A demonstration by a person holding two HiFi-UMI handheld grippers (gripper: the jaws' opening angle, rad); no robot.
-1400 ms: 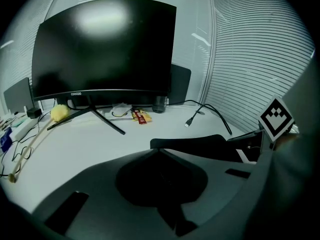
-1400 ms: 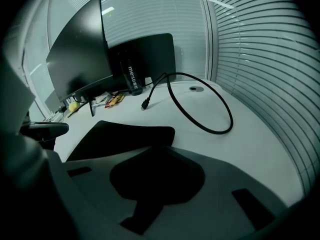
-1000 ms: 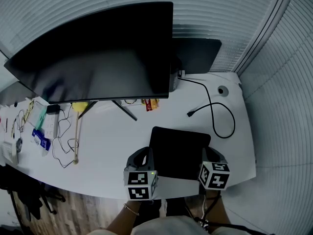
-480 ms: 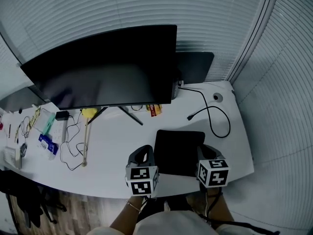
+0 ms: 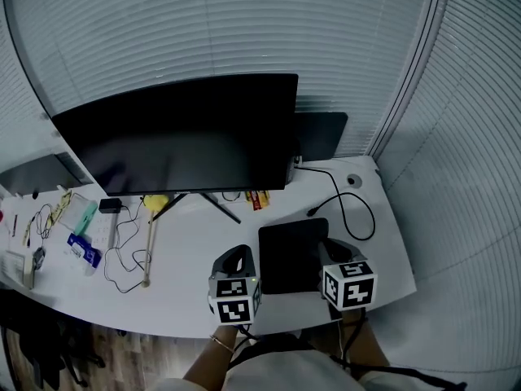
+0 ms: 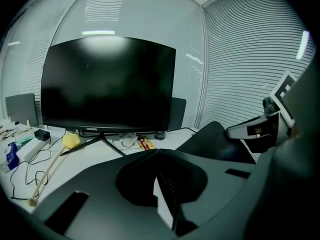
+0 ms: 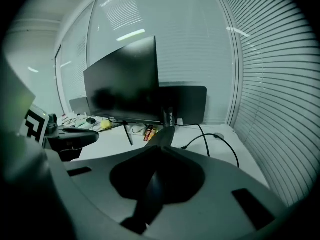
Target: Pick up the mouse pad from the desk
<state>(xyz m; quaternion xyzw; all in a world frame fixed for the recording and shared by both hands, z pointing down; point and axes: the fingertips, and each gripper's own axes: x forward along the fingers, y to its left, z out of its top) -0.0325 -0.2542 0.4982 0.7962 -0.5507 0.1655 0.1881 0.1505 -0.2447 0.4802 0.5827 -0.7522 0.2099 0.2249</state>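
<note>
White desk point(image 5: 195, 243) now sits below the mouse pad point(image 5: 291, 251). Since a second ago we have raised it, its edge pinched in our right gripper point(image 7: 159, 148). Our left gripper point(image 6: 157, 151), jaws together, rides just beside it. We judge the pickup nearly done.

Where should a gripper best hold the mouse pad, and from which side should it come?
By its near edge, coming from the desk's front side. The mouse pad is a thin flat sheet, so only an edge fits between jaws; the right gripper is shut on that edge.
</note>
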